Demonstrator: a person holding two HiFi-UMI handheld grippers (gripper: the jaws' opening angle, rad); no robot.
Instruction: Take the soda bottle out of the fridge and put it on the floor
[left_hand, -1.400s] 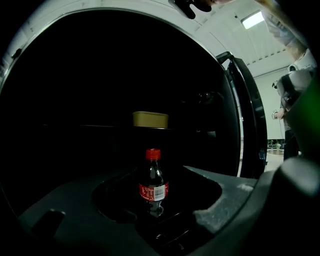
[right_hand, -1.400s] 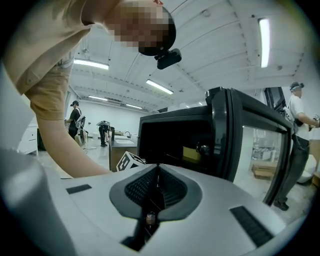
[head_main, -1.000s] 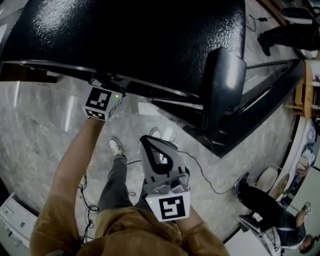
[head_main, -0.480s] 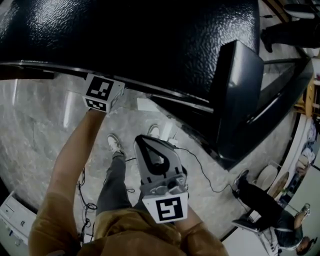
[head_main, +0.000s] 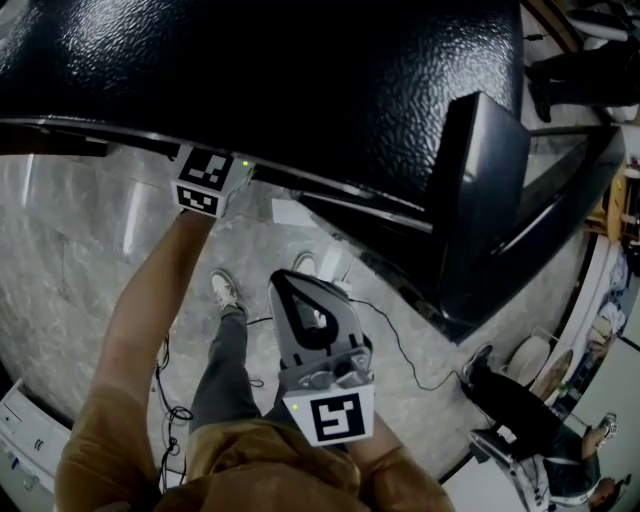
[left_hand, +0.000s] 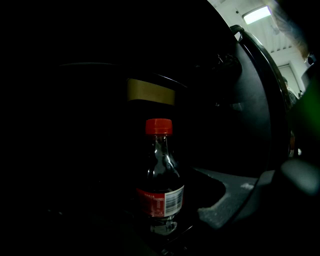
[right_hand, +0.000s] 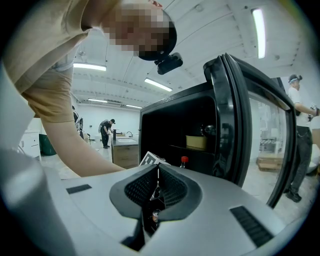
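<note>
The soda bottle (left_hand: 159, 185), dark with a red cap and red label, stands upright on a shelf inside the black fridge (head_main: 300, 80), whose door (head_main: 480, 200) hangs open at the right. My left gripper reaches into the fridge; in the head view only its marker cube (head_main: 208, 181) shows at the fridge's edge. Its jaws are closing, the bottle stands ahead between their lines, and the one visible finger (left_hand: 227, 202) is clear of it. My right gripper (head_main: 300, 285) is held low in front of my body, shut and empty. The bottle's cap (right_hand: 184, 161) peeks over it.
A tan container (right_hand: 196, 142) sits on the shelf above the bottle. A black cable (head_main: 400, 345) trails over the marble floor by my shoes (head_main: 225, 292). A seated person (head_main: 520, 400) is at the lower right and a white appliance (head_main: 25, 440) at the lower left.
The left gripper's cube has slid a little farther toward the fridge opening. The right gripper has hardly moved.
</note>
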